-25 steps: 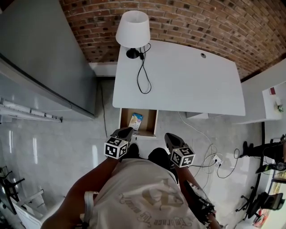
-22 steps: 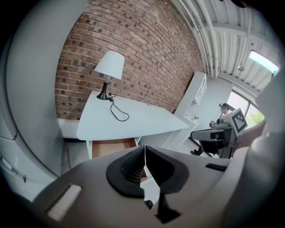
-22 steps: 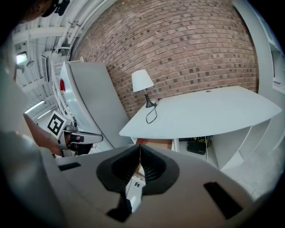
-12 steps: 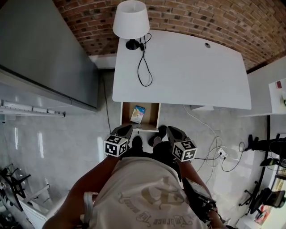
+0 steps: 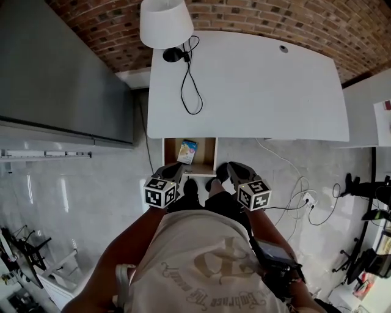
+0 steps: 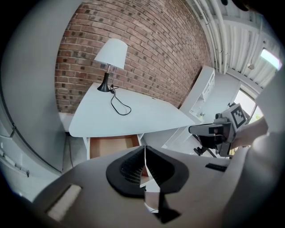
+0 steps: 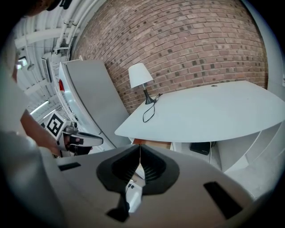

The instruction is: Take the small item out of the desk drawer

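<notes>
Drawer (image 5: 205,154) open under desk (image 5: 263,85), small item (image 5: 187,151) inside, left claw (image 5: 175,170) and right claw (image 5: 233,167) both closed, empty

A red brick wall (image 5: 275,18) backs a curved white tabletop (image 5: 256,92). A white-shaded lamp with a black base (image 5: 164,23) stands at its far left corner, and the lamp's thin black cord (image 5: 182,90) loops across the surface. The glossy pale grey floor (image 5: 73,195) reflects light. A large plain grey cabinet (image 5: 55,67) stands left, white shelving (image 5: 366,116) right.

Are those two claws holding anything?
No, nothing. The left gripper and right gripper are both shut and empty; the small packet lies in the open drawer.
</notes>
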Demonstrator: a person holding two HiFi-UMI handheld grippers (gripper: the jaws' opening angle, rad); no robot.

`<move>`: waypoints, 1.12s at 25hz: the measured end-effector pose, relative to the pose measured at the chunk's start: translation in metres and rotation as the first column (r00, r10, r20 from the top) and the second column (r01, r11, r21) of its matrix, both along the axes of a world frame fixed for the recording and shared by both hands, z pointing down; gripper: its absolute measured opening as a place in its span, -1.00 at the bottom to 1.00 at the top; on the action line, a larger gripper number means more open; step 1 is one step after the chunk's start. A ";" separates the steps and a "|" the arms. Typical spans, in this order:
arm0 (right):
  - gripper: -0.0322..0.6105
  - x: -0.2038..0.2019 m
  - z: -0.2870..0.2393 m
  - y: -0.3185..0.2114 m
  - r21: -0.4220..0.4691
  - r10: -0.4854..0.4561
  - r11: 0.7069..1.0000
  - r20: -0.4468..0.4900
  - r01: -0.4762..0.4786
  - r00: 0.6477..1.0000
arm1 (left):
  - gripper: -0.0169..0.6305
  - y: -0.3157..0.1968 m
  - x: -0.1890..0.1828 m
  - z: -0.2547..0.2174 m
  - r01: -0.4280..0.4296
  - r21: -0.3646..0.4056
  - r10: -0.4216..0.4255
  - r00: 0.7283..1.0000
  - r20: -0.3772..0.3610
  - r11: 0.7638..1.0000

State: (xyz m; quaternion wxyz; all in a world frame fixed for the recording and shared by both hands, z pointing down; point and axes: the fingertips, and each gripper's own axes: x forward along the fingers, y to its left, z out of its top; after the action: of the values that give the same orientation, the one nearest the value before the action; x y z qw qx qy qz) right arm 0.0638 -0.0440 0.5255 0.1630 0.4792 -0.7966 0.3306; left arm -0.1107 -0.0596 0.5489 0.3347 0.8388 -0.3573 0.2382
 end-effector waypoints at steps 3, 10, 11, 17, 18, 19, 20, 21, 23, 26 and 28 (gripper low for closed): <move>-0.88 -0.005 0.004 -0.003 -0.012 -0.021 1.000 0.007 0.021 1.000 | -0.91 -0.003 0.003 0.005 0.000 -0.017 0.000 1.000 -0.007 1.000; -0.88 -0.008 0.022 -0.001 -0.047 -0.039 0.998 0.028 0.040 0.999 | -0.91 -0.005 0.009 0.025 -0.003 -0.047 0.004 1.000 0.026 0.999; -0.88 -0.009 0.025 0.000 -0.053 -0.041 0.998 0.031 0.043 0.999 | -0.91 -0.005 0.009 0.028 -0.002 -0.053 0.003 0.999 0.033 0.999; -0.88 -0.013 0.043 -0.001 -0.076 -0.051 0.996 0.048 0.055 0.998 | -0.91 -0.003 0.009 0.052 -0.001 -0.103 0.009 0.997 0.075 0.995; -0.88 -0.014 0.046 -0.002 -0.080 -0.052 0.995 0.051 0.056 0.997 | -0.91 -0.003 0.010 0.056 0.001 -0.113 0.009 0.997 0.081 0.994; -0.88 -0.014 0.049 -0.002 -0.084 -0.053 0.995 0.054 0.057 0.997 | -0.91 -0.003 0.010 0.060 0.003 -0.122 0.008 0.996 0.087 0.993; -0.88 -0.015 0.051 -0.003 -0.088 -0.054 0.994 0.057 0.059 0.997 | -0.91 -0.003 0.011 0.064 0.006 -0.130 0.006 0.996 0.093 0.992; -0.88 -0.015 0.053 -0.003 -0.091 -0.055 0.994 0.060 0.060 0.997 | -0.91 -0.004 0.011 0.068 0.010 -0.137 0.004 0.995 0.097 0.991; -0.88 -0.017 0.057 -0.004 -0.095 -0.058 0.993 0.069 0.064 0.996 | -0.91 -0.005 0.013 0.075 0.020 -0.152 -0.004 0.995 0.104 0.988; -0.88 -0.018 0.062 -0.004 -0.103 -0.054 0.993 0.089 0.063 0.995 | -0.91 -0.004 0.016 0.087 0.023 -0.173 -0.001 0.992 0.128 0.985; -0.88 -0.017 0.066 -0.004 -0.111 -0.049 0.992 0.102 0.060 0.994 | -0.90 -0.004 0.016 0.097 0.026 -0.187 0.004 0.988 0.155 0.982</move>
State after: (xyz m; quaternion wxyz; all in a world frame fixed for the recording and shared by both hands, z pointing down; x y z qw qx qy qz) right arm 0.0465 -0.0481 0.5916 0.1593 0.4302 -0.7962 0.3944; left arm -0.0947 -0.0633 0.6458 0.3850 0.7803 -0.3628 0.3335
